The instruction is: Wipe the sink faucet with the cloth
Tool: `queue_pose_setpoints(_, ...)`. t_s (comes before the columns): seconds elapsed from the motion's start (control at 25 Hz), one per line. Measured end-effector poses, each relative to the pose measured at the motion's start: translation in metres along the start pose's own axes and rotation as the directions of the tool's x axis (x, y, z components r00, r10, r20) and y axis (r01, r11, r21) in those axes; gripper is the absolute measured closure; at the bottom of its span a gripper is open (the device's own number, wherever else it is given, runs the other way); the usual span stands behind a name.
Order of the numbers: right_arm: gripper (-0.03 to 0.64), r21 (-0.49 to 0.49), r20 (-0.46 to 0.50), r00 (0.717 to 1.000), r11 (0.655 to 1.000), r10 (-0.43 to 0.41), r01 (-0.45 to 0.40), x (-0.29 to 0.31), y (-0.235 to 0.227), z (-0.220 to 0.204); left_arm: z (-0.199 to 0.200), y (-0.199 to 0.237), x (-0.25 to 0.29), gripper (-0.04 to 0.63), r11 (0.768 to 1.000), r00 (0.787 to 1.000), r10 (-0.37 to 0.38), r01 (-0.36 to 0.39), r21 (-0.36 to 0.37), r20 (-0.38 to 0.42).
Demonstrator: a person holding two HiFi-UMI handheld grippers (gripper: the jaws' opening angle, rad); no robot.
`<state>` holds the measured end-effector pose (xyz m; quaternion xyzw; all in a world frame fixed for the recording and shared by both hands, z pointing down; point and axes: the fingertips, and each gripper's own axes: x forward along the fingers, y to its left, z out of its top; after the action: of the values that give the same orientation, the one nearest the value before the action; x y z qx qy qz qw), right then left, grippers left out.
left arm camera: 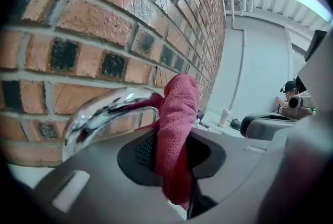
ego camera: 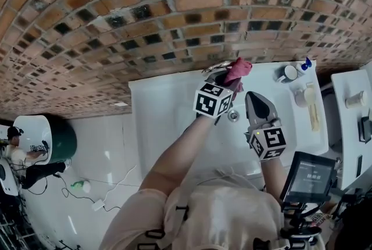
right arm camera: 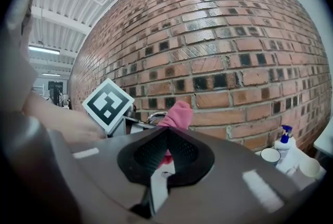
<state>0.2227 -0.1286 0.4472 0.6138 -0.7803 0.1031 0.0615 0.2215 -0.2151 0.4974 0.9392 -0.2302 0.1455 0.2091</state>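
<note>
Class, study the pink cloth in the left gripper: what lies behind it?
In the left gripper view, the chrome faucet arcs out from behind the cloth, with the brick wall beyond. The cloth covers the faucet's other end, so its base cannot be seen.

White sink counter [ego camera: 157, 112], faucet [left arm camera: 104, 108], mug [ego camera: 287, 73], blue-capped bottle [ego camera: 304, 64]

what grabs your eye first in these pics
The pink cloth stands out most, pinched in the left gripper and held at the chrome faucet by the wall. Behind it, the brick wall fills much of every view.
</note>
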Motion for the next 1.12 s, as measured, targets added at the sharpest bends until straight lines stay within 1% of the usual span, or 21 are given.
queue_pose_setpoints(0.16, 0.634, 0.002, 0.004, 1.0, 1.0, -0.003, 0.003, 0.001, -0.007, 0.001, -0.021, 0.003, 0.019, 0.508, 0.999, 0.999, -0.004, 0.002, -0.047, -0.053)
queue_pose_setpoints(0.28, 0.634, 0.005, 0.008, 1.0, 1.0, -0.005, 0.005, 0.0, -0.012, 0.001, -0.044, 0.01, 0.028, 0.508, 0.992, 0.994, -0.015, 0.001, -0.128, -0.105)
queue_pose_setpoints(0.36, 0.634, 0.007, 0.01, 1.0, 1.0, -0.006, 0.006, 0.0, -0.014, 0.001, -0.052, 0.013, 0.025, 0.508, 0.987, 0.994, -0.02, 0.002, -0.16, -0.11)
queue_pose_setpoints(0.4, 0.634, 0.008, 0.011, 1.0, 1.0, -0.006, 0.006, 0.0, -0.014, 0.001, -0.05, 0.013, 0.021, 0.508, 0.988, 0.995, -0.019, 0.003, -0.158, -0.097)
queue_pose_setpoints(0.48, 0.634, 0.011, 0.015, 1.0, 1.0, -0.004, 0.003, 0.0, -0.012, 0.003, -0.032, 0.005, 0.008, 0.508, 0.993, 0.999, -0.015, 0.01, -0.121, -0.037)
queue_pose_setpoints(0.6, 0.634, 0.013, 0.037, 0.999, 1.0, 0.006, -0.007, 0.0, -0.008, 0.011, 0.011, -0.012, -0.013, 0.506, 1.0, 0.996, -0.015, 0.017, -0.023, 0.087)
queue_pose_setpoints(0.68, 0.634, 0.01, 0.048, 0.999, 1.0, 0.012, -0.012, 0.001, -0.006, 0.016, 0.03, -0.018, -0.017, 0.506, 1.0, 0.991, -0.011, 0.008, 0.022, 0.133)
queue_pose_setpoints(0.76, 0.634, 0.009, 0.048, 0.999, 1.0, 0.017, -0.017, 0.002, -0.004, 0.016, 0.032, -0.017, -0.01, 0.506, 1.0, 0.992, -0.011, 0.008, 0.02, 0.123)
queue_pose_setpoints(0.88, 0.634, 0.007, 0.045, 0.999, 1.0, 0.02, -0.02, 0.002, -0.004, 0.015, 0.018, -0.012, 0.004, 0.506, 1.0, 0.997, -0.011, 0.012, -0.014, 0.077)
queue_pose_setpoints(1.12, 0.634, 0.018, 0.039, 0.999, 1.0, -0.006, 0.006, -0.001, -0.02, 0.011, -0.015, 0.002, 0.031, 0.508, 1.0, 1.0, 0.011, -0.011, 0.017, -0.025)
